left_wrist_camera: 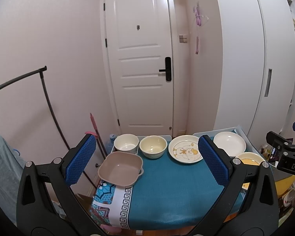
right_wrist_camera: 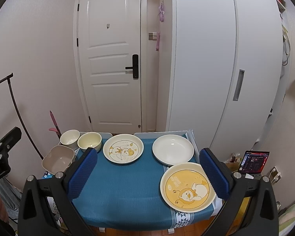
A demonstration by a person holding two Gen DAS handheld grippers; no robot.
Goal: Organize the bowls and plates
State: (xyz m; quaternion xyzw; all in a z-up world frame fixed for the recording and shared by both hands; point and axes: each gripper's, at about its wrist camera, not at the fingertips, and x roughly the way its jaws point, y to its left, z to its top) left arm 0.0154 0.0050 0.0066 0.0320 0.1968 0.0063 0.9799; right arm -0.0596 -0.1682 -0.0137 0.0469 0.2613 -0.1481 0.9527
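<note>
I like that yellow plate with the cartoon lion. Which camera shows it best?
The right wrist view: the yellow plate lies whole on the blue cloth, drawing clear. In the left wrist view only a sliver peeks from behind a tool finger.

Left tool point(left_wrist_camera: 147, 161): jaws spread wide, blue ribbed pads point(left_wrist_camera: 81, 159) facing inward, nothing between them. Right tool point(right_wrist_camera: 148, 174): jaws likewise spread wide, blue pads point(right_wrist_camera: 82, 174) bare, nothing held.
</note>
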